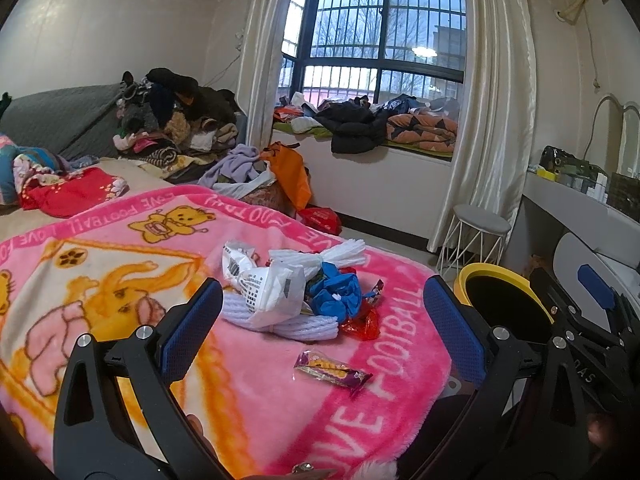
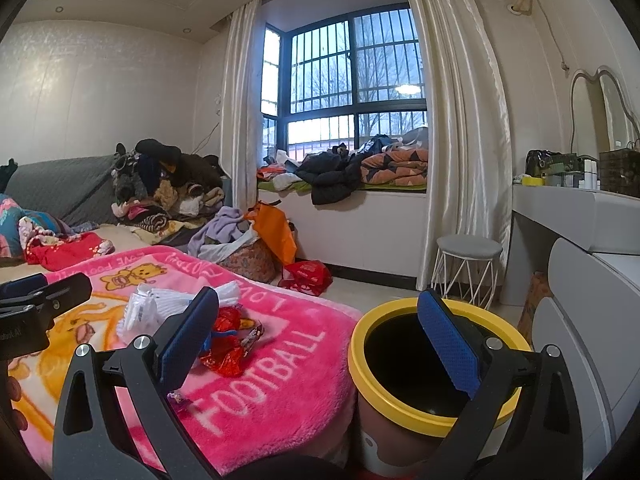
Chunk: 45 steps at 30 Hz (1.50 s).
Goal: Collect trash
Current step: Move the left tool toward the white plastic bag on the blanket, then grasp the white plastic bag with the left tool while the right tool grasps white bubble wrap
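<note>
Left wrist view: the left gripper (image 1: 322, 320) is held with jaws wide apart and empty, and at its 12 o'clock the trash pile (image 1: 304, 294) lies uncollected on the pink blanket (image 1: 120, 280), a purple snack wrapper (image 1: 332, 372) apart at 6 o'clock of the pile. Right wrist view: the right gripper (image 2: 320, 340) is likewise spread and empty; the yellow-rimmed bin (image 2: 400, 404) stands at 3 o'clock of the bed, its dark interior unreadable. Collection is judged barely begun, with every visible piece left.

Trash pile (image 1: 304, 292) on blanket (image 1: 248, 392) (wrapper (image 1: 332, 372) just before it), bin (image 2: 432, 364) right.
</note>
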{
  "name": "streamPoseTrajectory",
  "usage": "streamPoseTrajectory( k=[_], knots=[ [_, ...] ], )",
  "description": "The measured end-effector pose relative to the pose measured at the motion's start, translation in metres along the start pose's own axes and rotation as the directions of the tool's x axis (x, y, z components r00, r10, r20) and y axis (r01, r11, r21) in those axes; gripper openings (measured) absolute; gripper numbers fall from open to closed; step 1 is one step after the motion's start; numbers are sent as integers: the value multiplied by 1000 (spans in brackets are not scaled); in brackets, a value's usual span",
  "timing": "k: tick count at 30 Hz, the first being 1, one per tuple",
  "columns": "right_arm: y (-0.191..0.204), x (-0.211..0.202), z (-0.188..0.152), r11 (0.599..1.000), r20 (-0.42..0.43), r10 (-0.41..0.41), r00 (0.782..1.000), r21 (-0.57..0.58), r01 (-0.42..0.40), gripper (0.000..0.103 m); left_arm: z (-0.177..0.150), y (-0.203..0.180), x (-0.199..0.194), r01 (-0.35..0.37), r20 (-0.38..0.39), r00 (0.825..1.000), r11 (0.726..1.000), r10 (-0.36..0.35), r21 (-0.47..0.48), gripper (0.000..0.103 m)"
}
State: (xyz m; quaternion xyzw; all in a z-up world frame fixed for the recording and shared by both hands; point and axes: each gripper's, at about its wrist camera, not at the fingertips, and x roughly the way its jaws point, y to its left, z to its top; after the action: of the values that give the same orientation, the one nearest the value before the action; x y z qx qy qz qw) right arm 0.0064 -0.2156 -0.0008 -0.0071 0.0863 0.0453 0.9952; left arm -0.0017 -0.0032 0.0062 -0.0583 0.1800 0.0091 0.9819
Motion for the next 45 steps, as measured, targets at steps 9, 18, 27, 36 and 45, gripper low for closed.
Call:
streamPoseTrajectory(
  k=[9,18,27,36,45],
  knots=[
    [-1,-1,0,1000,1,2,1000,2,-2,97,-1,1,0,1,2,1000,1000,-1,0,93],
    [-4,-6,2,1000,-10,12,1000,4,-11,97,6,-13,-6,1,-7,1000,1000,-1,-7,93],
    [13,4,-2,994,-53,104,993,-33,-106,97,5,11,2,-33,-29,999,997,32,-63,93],
    [42,24,3,976,-99,206,974,-51,-211,97,14,48,4,-106,-18,994,987,105,-119,93],
    [58,57,21,956,-126,286,950,-29,-291,97,27,86,18,-168,-26,986,971,166,-171,93]
  ],
)
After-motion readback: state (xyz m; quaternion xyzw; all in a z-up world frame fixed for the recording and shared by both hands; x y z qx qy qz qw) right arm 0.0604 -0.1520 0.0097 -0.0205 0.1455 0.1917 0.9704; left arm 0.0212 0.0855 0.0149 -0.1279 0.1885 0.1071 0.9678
